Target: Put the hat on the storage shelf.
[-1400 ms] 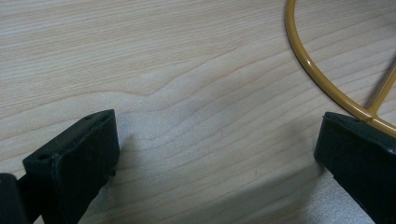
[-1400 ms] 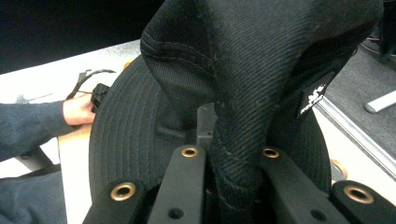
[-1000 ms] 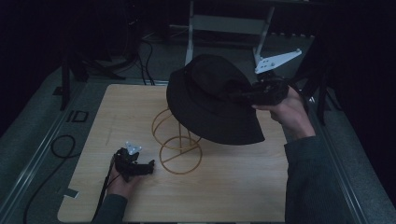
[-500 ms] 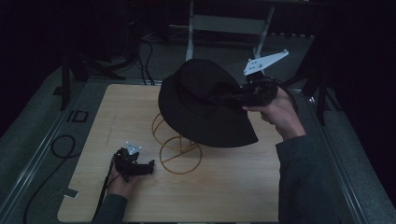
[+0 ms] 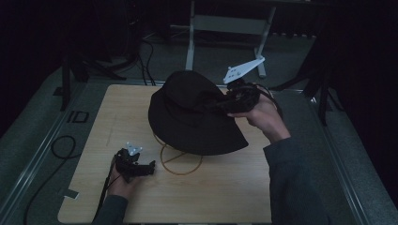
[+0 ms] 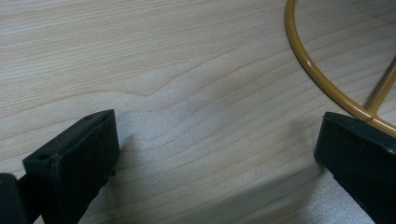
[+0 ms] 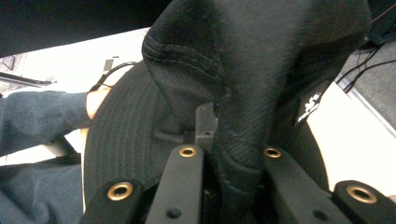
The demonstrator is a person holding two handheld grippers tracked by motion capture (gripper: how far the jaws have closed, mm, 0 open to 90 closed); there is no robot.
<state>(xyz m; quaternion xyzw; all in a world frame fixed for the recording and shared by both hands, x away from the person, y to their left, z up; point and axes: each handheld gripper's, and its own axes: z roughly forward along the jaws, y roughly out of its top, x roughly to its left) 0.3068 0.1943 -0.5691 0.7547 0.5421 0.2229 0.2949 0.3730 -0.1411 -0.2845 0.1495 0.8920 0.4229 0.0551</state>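
A black bucket hat [image 5: 192,115] hangs over a yellow wire stand [image 5: 180,158] near the middle of the wooden table [image 5: 225,187]. My right gripper [image 5: 224,104] is shut on the hat's crown at its right side; in the right gripper view the jaws pinch a fold of black fabric [image 7: 233,154], with a small white-printed label [image 7: 310,105] beside it. My left gripper [image 5: 149,168] rests low on the table at the front left, open, just left of the stand's ring base [image 6: 322,79]. Nothing lies between its jaws but bare wood.
Cables [image 5: 56,150] trail on the grey floor left of the table. A pale metal frame [image 5: 225,28] stands beyond the far edge. The surroundings are dark. The person's sleeve [image 7: 42,121] lies past the hat in the right gripper view.
The right gripper has carried the hat leftward and lower, over the wire stand, which it now covers more. The left gripper has stayed put.
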